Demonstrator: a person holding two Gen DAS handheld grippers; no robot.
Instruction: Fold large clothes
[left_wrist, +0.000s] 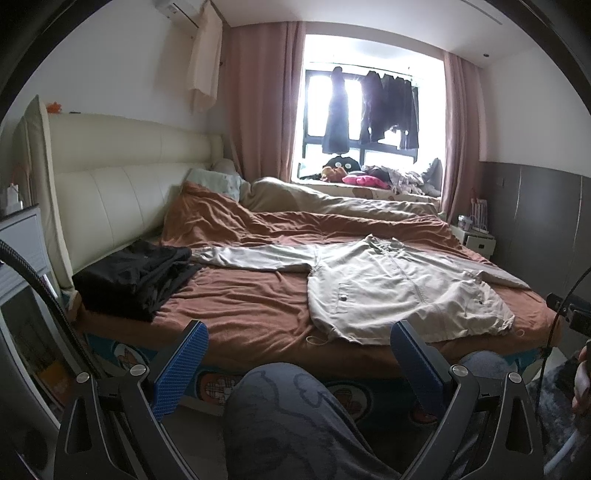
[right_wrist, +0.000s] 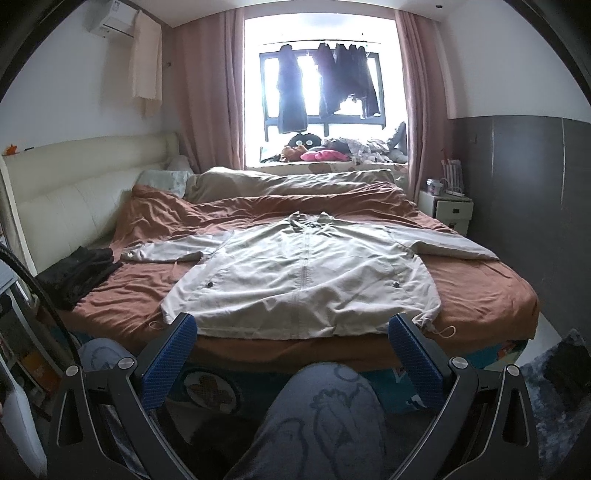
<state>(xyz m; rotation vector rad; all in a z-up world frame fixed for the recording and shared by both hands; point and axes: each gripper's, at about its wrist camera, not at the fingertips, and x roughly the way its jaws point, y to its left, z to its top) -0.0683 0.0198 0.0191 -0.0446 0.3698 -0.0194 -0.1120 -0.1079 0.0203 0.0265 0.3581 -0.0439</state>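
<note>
A: Where's the jacket?

B: Beige jacket (right_wrist: 301, 280) lies flat on the rust-brown bedspread (right_wrist: 480, 291), front up, zip closed, collar twd the window (right_wrist: 321, 85). Hem runs along the near bed edge, drawcords poking out at both corners. Both sleeves spread out sideways.

A: Grippers?

B: Left gripper (left_wrist: 299, 354): blue pads wide apart, nothing btwn them, held off the bed in front of its near edge. Right gripper (right_wrist: 291, 347): same, pads apart & empty, just short of the hem. Neither touches the fabric.

A: Anything else on the bed?

B: Pile of black clothes (left_wrist: 133, 277) at the left, near the cream headboard (left_wrist: 122, 192); the jacket's left-side cuff ends just beside it. Rumpled tan duvet (right_wrist: 288, 181) at the far side, under the window sill.

A: The person?

B: Knees in grey patterned trousers (right_wrist: 325, 417) low in both views, close against the bed edge.

A: Rest of the room?

B: Pink curtains (right_wrist: 210, 92) either side, dark garments (right_wrist: 291, 92) hanging in the window, white nightstand (right_wrist: 450, 210) far right.
</note>
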